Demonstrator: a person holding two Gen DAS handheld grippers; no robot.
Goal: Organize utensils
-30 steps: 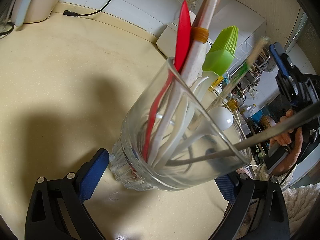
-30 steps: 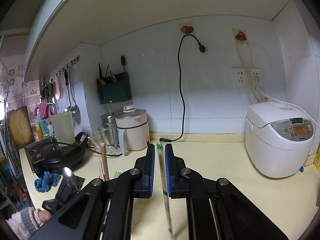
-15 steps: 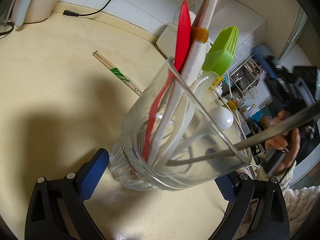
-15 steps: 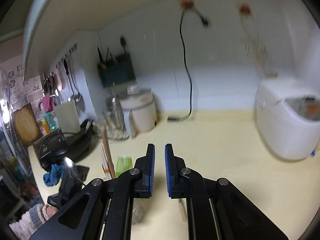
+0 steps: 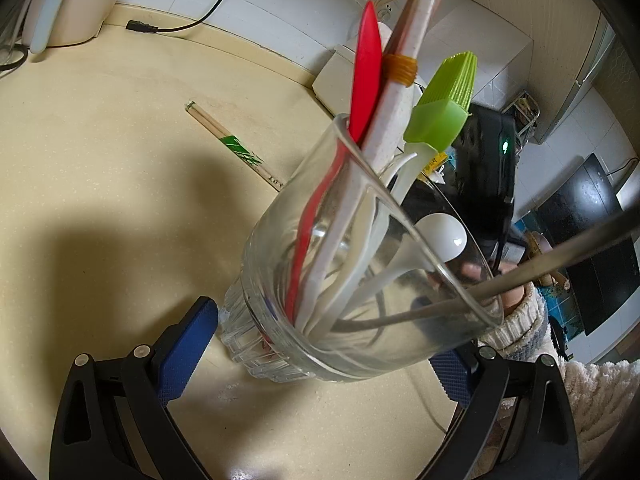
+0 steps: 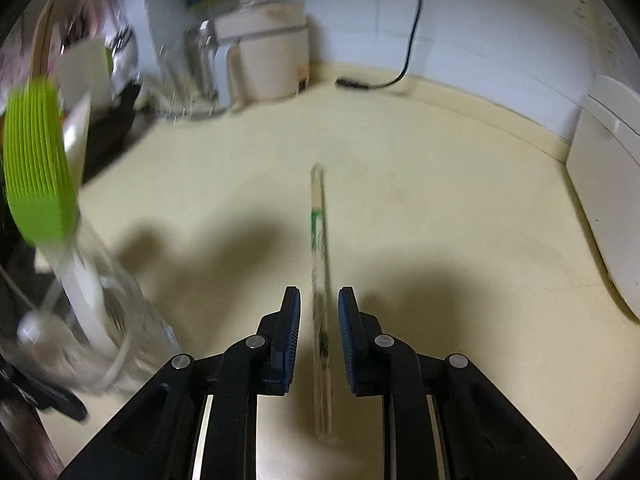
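Where shadows fall, cream countertop (image 6: 420, 200), chopsticks (image 6: 319, 240) lying flat, white tiled wall (image 6: 480, 20)

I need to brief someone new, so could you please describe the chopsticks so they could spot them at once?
Start at the cream counter. Beyond the glass full of utensils, the chopsticks lie flat on the bare counter. They are the only utensil outside the glass: a pale wooden pair in a clear wrapper with a green print.

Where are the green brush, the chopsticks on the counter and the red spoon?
Green brush (image 5: 444, 96), left wrist view, on its bristle head.
Chopsticks (image 6: 319, 236), right wrist view, on the green-printed middle.
Red spoon (image 5: 366, 72), left wrist view, on its bowl.
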